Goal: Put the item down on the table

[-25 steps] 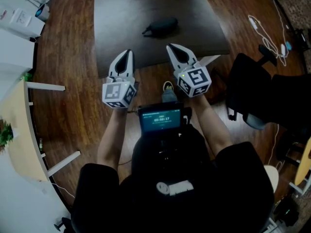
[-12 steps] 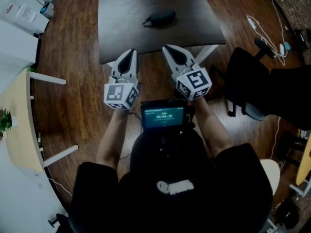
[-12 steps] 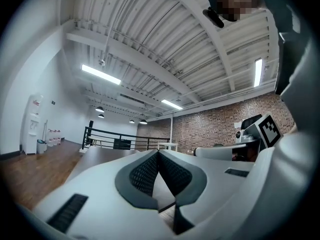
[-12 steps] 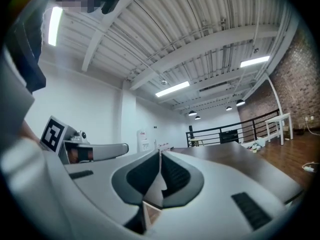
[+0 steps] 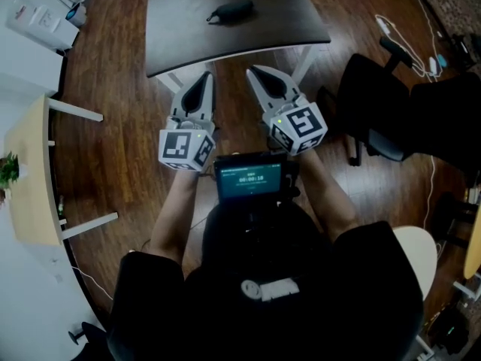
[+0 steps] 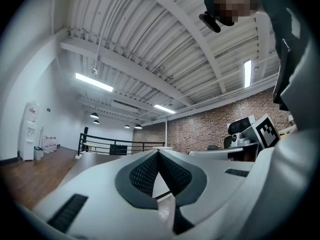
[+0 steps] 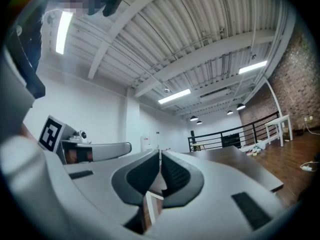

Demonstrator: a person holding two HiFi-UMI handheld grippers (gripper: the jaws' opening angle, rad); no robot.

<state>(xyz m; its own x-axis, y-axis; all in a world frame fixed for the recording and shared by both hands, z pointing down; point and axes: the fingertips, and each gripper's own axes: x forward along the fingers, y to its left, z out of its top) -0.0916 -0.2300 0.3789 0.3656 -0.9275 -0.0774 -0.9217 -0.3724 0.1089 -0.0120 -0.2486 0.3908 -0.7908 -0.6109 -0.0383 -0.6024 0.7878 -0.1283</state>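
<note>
Placement looks already done, judging from how things lie; what remains, by my reckoning, is only to come away cleanly. Nearest the body a small lit screen [image 5: 249,177] sits at the person's chest. Just ahead of it the left gripper [image 5: 204,80] and the right gripper [image 5: 254,72] are held side by side, pointing level toward the desk [image 5: 255,40]; their tips hang over the wooden floor [image 5: 113,149] at the desk's near edge. Farther on, the item [image 5: 231,10], a dark elongated thing, lies flat on the desk top toward its far side; it is well apart from both grippers and nothing touches it.

To do this well, hold both grippers level so neither catches the desk's edge; steer clear of the white legs [image 5: 303,60] just beside the tips; mind the black office chair [image 5: 376,119] near the right arm. Leave the item alone; it appears settled and well inside the edges, so it seems unlikely to slide off.

Jaws next. In the left gripper view the left gripper's jaws are pressed together, the dark ribbed pads meeting along one line, with nothing pinched between them and only the open room beyond. In the right gripper view the right gripper's jaws are likewise pressed together and hold nothing; past them the dark desk top stretches away to the right. Neither gripper touches the desk or the item.
</note>
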